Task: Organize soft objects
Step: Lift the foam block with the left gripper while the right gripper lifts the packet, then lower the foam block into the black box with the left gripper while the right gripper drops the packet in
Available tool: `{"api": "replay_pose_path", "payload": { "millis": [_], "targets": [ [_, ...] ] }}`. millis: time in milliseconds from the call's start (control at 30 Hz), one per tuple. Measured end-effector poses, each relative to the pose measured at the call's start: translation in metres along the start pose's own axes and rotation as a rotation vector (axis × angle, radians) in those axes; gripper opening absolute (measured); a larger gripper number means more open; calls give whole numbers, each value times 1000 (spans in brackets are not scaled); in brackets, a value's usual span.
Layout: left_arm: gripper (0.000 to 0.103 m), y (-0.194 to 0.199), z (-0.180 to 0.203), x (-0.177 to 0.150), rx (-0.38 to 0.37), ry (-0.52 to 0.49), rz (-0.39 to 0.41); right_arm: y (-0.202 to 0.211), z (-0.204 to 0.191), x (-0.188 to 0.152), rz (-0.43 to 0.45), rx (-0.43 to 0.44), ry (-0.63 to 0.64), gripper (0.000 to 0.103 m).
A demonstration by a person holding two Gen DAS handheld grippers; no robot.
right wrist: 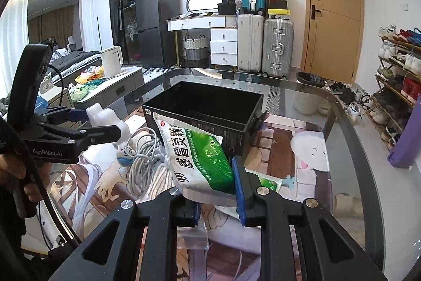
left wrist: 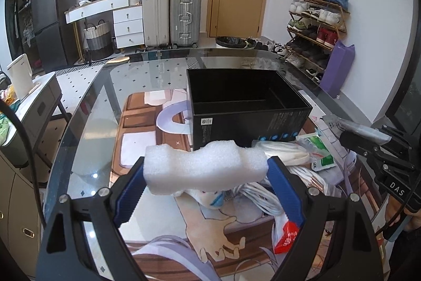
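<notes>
My left gripper (left wrist: 206, 170) is shut on a white foam block (left wrist: 205, 166) and holds it above the table, in front of the open black box (left wrist: 247, 107). The block also shows in the right wrist view (right wrist: 105, 116), left of the box (right wrist: 205, 109). My right gripper (right wrist: 215, 191) is shut on a green and white medicine bag (right wrist: 200, 154) and holds it up against the box's near wall. In the left wrist view the right gripper (left wrist: 368, 141) is at the far right, holding a grey edge of that bag.
On the glass table (left wrist: 105, 107) lies a printed mat with a coil of white cable (right wrist: 144, 157), a green sachet (left wrist: 319, 149), a folded white cloth (left wrist: 284, 153) and a red and white packet (left wrist: 286, 236). A purple bag (left wrist: 339, 67) stands beyond the right edge.
</notes>
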State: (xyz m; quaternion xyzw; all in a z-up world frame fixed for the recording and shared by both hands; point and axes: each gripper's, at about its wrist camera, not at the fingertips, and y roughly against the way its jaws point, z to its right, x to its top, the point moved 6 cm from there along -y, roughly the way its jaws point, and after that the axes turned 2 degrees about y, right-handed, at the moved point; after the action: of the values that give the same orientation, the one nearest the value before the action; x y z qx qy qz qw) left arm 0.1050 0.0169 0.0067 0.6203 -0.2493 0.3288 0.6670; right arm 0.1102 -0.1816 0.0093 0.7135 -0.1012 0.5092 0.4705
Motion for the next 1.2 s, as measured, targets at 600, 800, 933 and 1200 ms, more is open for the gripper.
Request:
{"api": "replay_pose_path", "payload": {
  "millis": [600, 800, 933, 1200],
  "targets": [
    [89, -11, -1, 31, 25, -26, 44, -27, 0, 30, 4, 24, 22, 21],
    [89, -11, 3, 44, 15, -39, 78, -31, 2, 39, 9, 36, 14, 21],
    [89, -13, 4, 51, -3, -39, 96, -36, 7, 45, 11, 38, 3, 21],
    [89, -24, 3, 64, -23, -28, 119, -51, 7, 62, 3, 49, 1, 21]
  ]
}}
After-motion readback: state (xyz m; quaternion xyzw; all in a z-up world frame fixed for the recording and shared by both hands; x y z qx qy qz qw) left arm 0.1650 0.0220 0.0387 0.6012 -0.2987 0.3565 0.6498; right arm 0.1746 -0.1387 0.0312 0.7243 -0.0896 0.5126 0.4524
